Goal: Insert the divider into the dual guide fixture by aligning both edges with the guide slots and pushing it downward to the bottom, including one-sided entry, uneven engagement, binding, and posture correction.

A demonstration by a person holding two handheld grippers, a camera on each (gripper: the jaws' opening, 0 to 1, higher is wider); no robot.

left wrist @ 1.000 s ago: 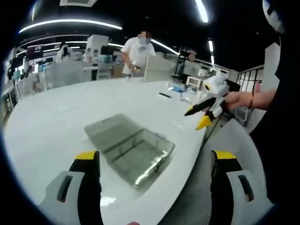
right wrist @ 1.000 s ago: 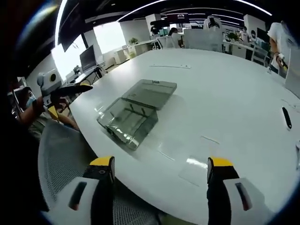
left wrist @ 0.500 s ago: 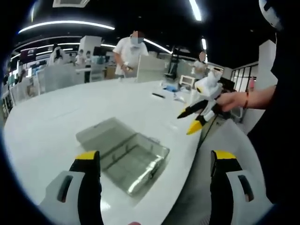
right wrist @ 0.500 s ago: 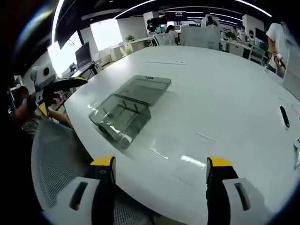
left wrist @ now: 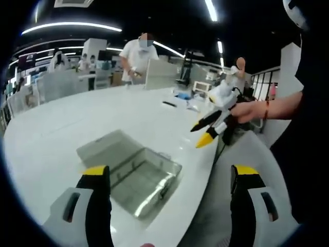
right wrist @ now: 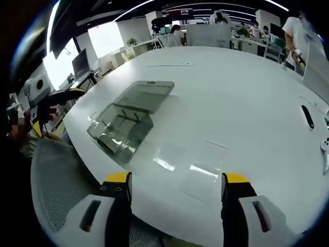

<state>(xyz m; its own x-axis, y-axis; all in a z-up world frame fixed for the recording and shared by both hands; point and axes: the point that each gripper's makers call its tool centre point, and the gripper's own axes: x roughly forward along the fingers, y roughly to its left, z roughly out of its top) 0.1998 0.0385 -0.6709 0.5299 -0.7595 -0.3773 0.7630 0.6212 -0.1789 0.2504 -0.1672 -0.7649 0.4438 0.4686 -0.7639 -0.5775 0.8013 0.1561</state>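
- Divider panels, clear and flat, lie on the white table between our right gripper's jaws, at about 4 o'clock from the clear fixture.
- Fixture sits near the table edge.
- Both our left gripper and right gripper stand wide apart, empty.
- We risk misjudging the transparent sheet's edge, so one side enters its slot first and binds.

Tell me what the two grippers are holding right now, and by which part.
Nothing. The left gripper and right gripper both have their jaws open and empty, above the table edge. The clear fixture lies untouched.
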